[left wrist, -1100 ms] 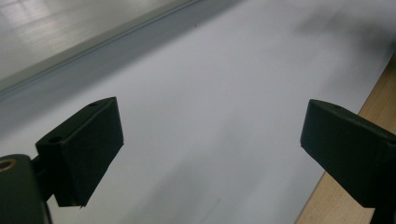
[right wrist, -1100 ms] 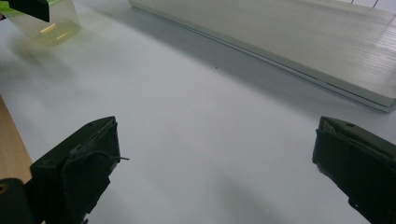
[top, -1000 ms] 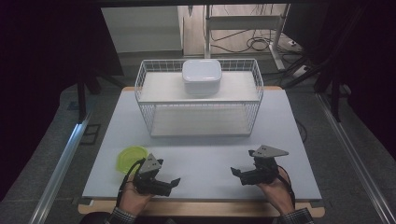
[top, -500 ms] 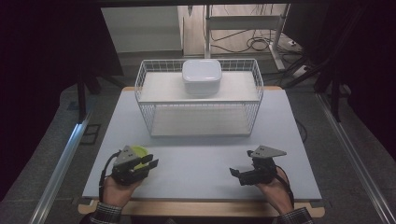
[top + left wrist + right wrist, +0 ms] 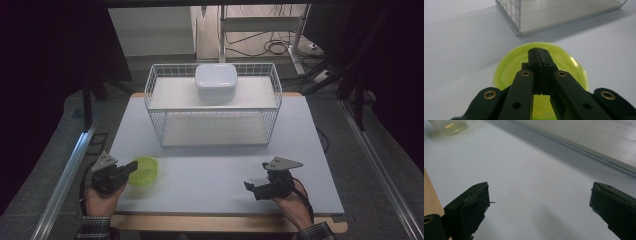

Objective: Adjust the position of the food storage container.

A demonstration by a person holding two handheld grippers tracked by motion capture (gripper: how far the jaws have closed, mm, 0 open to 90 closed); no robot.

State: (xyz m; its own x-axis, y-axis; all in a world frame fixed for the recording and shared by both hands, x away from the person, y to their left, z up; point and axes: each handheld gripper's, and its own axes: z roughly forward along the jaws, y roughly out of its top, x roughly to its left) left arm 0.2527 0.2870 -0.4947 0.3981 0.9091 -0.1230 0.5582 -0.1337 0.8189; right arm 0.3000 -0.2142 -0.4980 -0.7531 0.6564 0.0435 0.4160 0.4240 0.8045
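White tabletop (image 5: 215, 175), dark room beyond: your left gripper (image 5: 131, 167) sits at the near left corner, jaws pressed together with their tips over the lime-green bowl (image 5: 144, 171) lying on the table just beside them. Behind, mid-table, a wire basket (image 5: 214, 107) carries a white lidded container (image 5: 215, 80). Your right gripper (image 5: 248, 186) rests near the front edge, jaws spread wide, holding nothing.

No readable text

No lettering, label, brand, number or sign can be made out on any surface near either gripper or farther off.
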